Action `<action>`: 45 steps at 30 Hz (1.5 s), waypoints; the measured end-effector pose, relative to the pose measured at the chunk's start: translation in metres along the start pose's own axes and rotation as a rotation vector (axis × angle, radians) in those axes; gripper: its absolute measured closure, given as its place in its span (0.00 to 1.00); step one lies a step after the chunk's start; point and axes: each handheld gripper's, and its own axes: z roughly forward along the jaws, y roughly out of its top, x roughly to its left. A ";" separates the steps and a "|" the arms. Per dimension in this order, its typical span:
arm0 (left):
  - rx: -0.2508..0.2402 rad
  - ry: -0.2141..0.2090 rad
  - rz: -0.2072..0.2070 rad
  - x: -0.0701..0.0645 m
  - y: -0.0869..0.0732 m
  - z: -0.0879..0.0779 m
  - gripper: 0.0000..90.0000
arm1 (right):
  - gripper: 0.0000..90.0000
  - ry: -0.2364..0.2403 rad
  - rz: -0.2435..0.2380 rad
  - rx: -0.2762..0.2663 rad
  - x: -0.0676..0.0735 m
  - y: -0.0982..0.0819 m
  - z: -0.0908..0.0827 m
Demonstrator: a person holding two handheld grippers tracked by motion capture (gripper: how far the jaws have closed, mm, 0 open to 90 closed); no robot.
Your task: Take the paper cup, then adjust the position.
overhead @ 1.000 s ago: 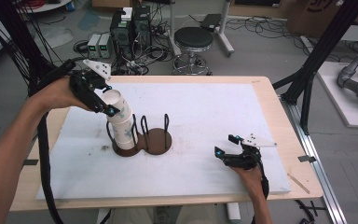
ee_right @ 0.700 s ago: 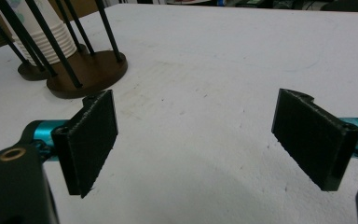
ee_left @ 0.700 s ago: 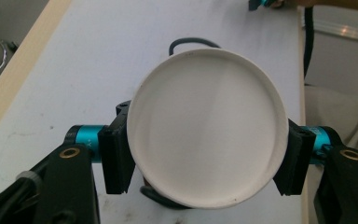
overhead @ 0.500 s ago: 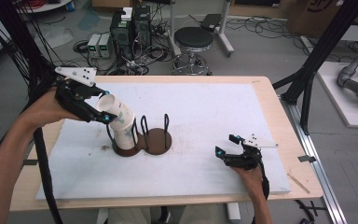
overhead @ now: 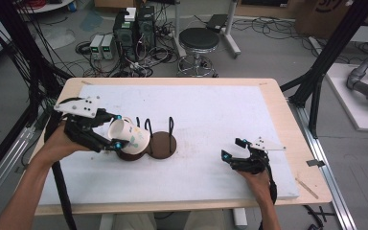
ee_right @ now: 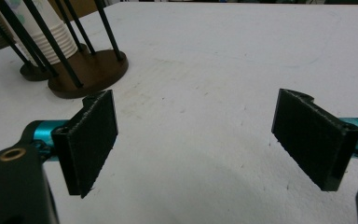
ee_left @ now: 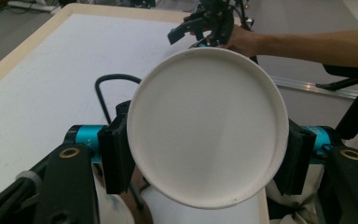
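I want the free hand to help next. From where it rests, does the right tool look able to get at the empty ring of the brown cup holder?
Probably yes. The right tool is open, and bare white table lies between it and the cup holder; the left tool with its paper cup is on the far side.

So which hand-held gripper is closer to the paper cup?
Left. The left hand-held gripper is clamped on the paper cup at the brown cup rack; the right hand-held gripper rests open, far across the table.

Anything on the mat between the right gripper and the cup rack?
No. In the high view, bare white mat separates the right gripper from the rack; the right gripper view agrees.
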 end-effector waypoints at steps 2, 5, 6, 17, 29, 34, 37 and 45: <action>-0.025 -0.003 0.005 -0.007 -0.007 0.006 0.39 | 0.16 0.001 0.011 -0.006 -0.001 0.000 -0.001; -0.081 -0.009 -0.007 -0.012 -0.015 0.010 0.39 | 0.16 0.001 0.019 -0.010 -0.001 0.000 -0.001; -0.099 -0.011 -0.010 -0.013 -0.017 0.012 0.39 | 0.16 0.001 0.011 -0.011 -0.001 0.000 -0.001; -0.243 -0.037 -0.041 -0.026 -0.062 0.039 0.39 | 0.16 -0.001 0.006 0.004 -0.001 0.000 0.000; -0.266 -0.044 -0.059 -0.022 -0.076 0.050 0.39 | 0.16 -0.004 0.001 0.002 0.000 0.000 0.000; -0.263 -0.038 -0.057 -0.023 -0.077 0.050 0.39 | 0.16 -0.001 -0.013 -0.007 0.000 0.000 0.000; -0.273 -0.032 -0.055 -0.023 -0.077 0.047 0.39 | 0.16 0.003 -0.011 -0.007 0.000 0.000 -0.001; -0.277 -0.027 -0.059 -0.021 -0.079 0.046 0.39 | 0.16 0.000 -0.015 -0.019 0.001 -0.001 -0.002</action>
